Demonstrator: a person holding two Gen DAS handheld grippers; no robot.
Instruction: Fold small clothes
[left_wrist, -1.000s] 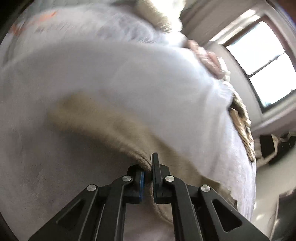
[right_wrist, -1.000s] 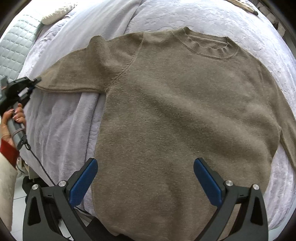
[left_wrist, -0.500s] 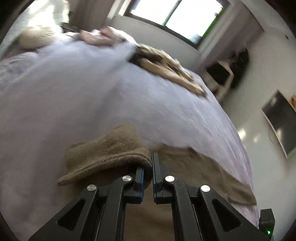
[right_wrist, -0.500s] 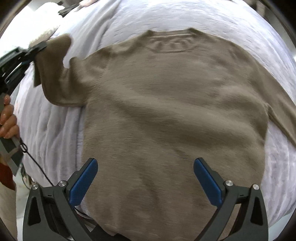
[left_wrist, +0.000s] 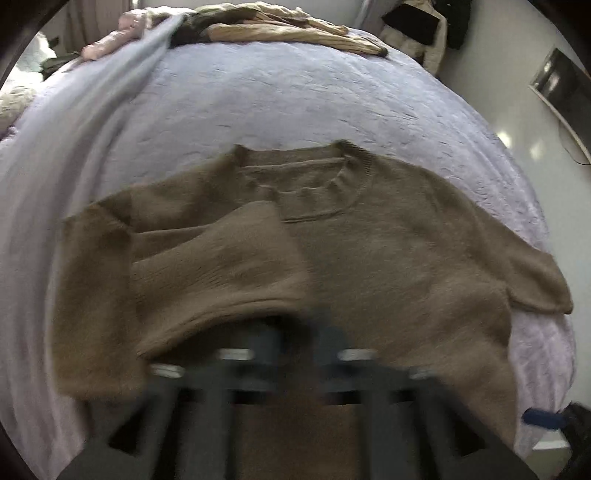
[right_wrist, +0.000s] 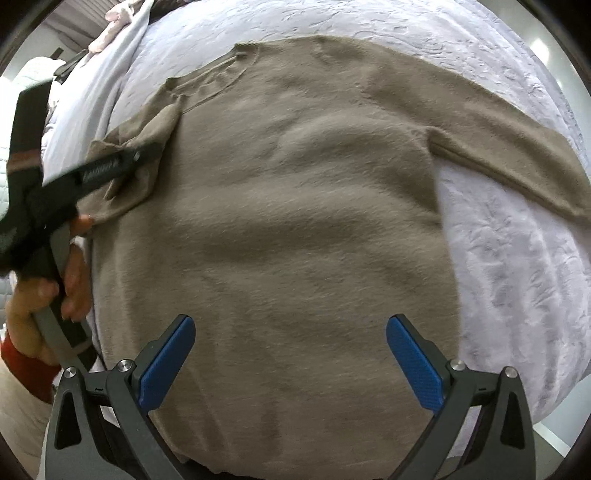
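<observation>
Home bedroom: lilac bedspread (left_wrist: 332, 96) over bed, clothes pile (left_wrist: 280, 27), wall-mounted TV (left_wrist: 561, 86).

A brown sweater (right_wrist: 303, 221) lies flat on the lilac bed (right_wrist: 517, 258). The right tool (right_wrist: 290, 354) hangs wide open above it; the left tool (right_wrist: 144, 155) sits over the folded-in sleeve (right_wrist: 133, 166).

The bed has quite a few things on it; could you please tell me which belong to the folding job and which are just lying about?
Job in hand:
- brown sweater
- folded-in sleeve
- left gripper
- right gripper

Lying about:
- tan garment
- pink clothing
- lavender bedspread
</observation>
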